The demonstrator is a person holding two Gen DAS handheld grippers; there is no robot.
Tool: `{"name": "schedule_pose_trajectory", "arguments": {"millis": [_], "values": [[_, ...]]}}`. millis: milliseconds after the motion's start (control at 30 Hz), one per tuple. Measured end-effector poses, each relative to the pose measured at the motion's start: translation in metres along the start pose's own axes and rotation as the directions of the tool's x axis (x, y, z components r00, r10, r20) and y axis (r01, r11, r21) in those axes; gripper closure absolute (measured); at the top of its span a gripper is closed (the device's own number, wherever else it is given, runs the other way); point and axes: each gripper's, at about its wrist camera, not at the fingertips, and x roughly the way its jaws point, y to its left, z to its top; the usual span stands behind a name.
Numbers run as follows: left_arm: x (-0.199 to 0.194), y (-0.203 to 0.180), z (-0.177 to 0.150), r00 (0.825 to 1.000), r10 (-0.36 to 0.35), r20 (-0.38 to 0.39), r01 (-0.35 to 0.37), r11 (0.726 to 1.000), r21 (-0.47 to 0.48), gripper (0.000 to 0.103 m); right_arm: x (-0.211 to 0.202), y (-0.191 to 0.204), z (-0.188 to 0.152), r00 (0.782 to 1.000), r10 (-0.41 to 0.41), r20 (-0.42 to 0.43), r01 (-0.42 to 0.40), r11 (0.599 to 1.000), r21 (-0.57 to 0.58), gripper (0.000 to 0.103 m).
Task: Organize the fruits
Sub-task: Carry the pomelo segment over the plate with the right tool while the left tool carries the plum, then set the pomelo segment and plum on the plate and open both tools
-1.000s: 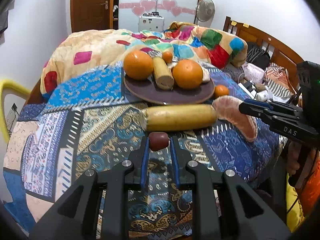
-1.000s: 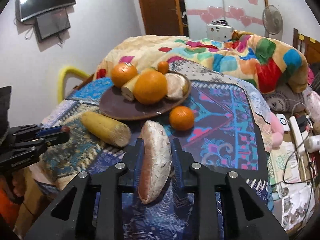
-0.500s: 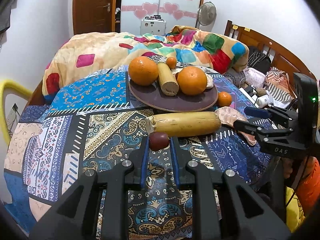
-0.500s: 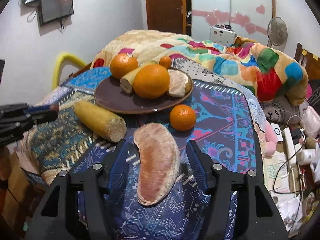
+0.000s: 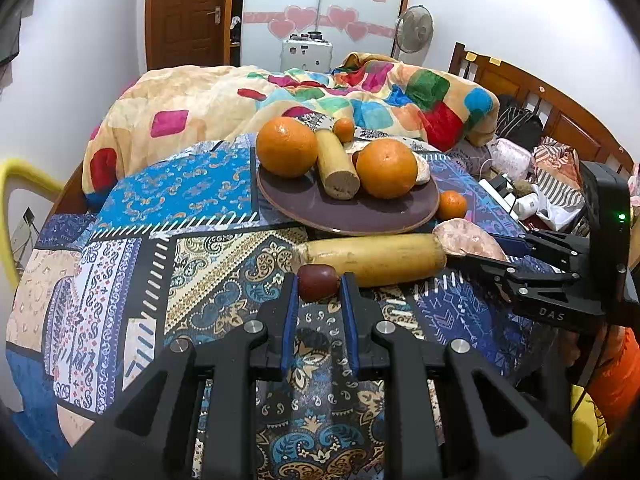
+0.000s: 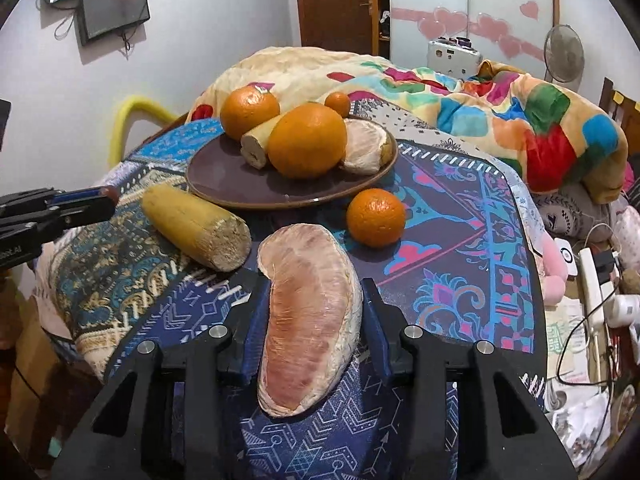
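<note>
Left wrist view: left gripper [image 5: 319,286] fingers are pinching a small, glossy, dark-red date [image 5: 318,282] above the patterned cloth [image 5: 132,248]. Right gripper [image 6: 312,312] fingers are standing apart, flanking a curved, membrane-covered pomelo segment [image 6: 308,320] lying near the round brown plate [image 6: 240,188].

A bedroom with white walls [image 5: 500,12]

A brown door [image 5: 188,12] stood beside a wardrobe [image 5: 324,0] with pink hearts; a fan [image 5: 414,30], a wooden headboard [image 5: 532,96] and a wall screen [image 6: 114,10] were near the bed's bright blanket [image 5: 192,108].
</note>
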Motion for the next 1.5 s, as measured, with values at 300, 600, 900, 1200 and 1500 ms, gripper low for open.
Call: {"name": "schedule_pose_trajectory", "arguments": {"millis": [300, 600, 900, 1200, 1500], "values": [[-0.002, -0.001, 0.022, 0.999, -0.001, 0.038, 0.0, 1.0, 0.023, 0.082, -0.023, 0.011, 0.034, 0.995, 0.028, 0.101, -0.028, 1.0, -0.01, 0.062], [0.007, 0.007, 0.041, 0.998, 0.003, 0.061, -0.006, 0.999, 0.036, 0.082, -0.004, 0.03, 0.071, 0.987, 0.074, 0.143, -0.066, 0.996, -0.058, 0.062], [0.026, 0.028, 0.053, 0.998, 0.025, 0.062, -0.027, 0.999, 0.024, 0.082, 0.042, 0.045, 0.094, 0.989, 0.12, 0.082, -0.111, 0.989, -0.103, 0.062], [0.047, 0.044, 0.055, 0.999, 0.033, 0.035, -0.034, 0.999, 0.006, 0.082, 0.063, 0.05, 0.099, 0.993, 0.116, 0.018, -0.113, 0.985, -0.134, 0.061], [0.059, 0.031, 0.06, 1.0, 0.019, 0.011, -0.019, 0.999, 0.031, 0.082, 0.036, 0.037, 0.1, 0.992, 0.103, 0.079, -0.094, 0.989, -0.117, 0.06]]}}
